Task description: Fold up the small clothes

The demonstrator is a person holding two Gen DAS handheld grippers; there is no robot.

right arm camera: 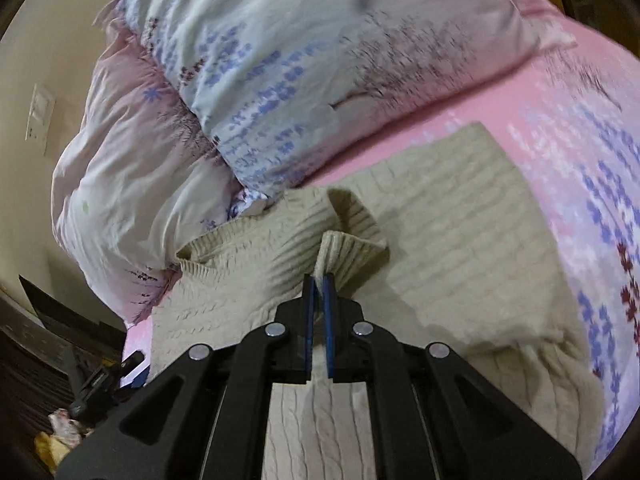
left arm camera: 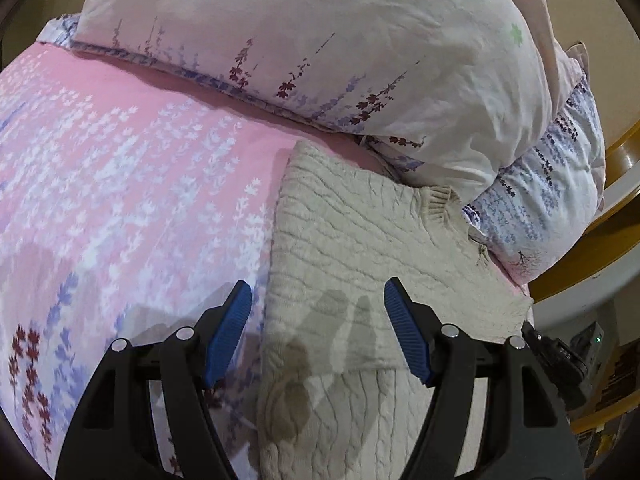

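Note:
A cream cable-knit sweater (left arm camera: 352, 240) lies flat on a pink floral bed sheet (left arm camera: 120, 168). My left gripper (left arm camera: 318, 292) is open and empty, hovering just above the sweater's left part. In the right wrist view the sweater (right arm camera: 460, 232) is partly folded. My right gripper (right arm camera: 319, 280) is shut on a ribbed sleeve cuff (right arm camera: 348, 252) of the sweater and holds it lifted over the body of the garment.
A bulky floral duvet (left arm camera: 320, 40) is piled at the far side of the bed, also in the right wrist view (right arm camera: 280, 60). A wooden bed frame (left arm camera: 616, 152) curves at the right. Clutter lies on the floor (right arm camera: 72, 420) beside the bed.

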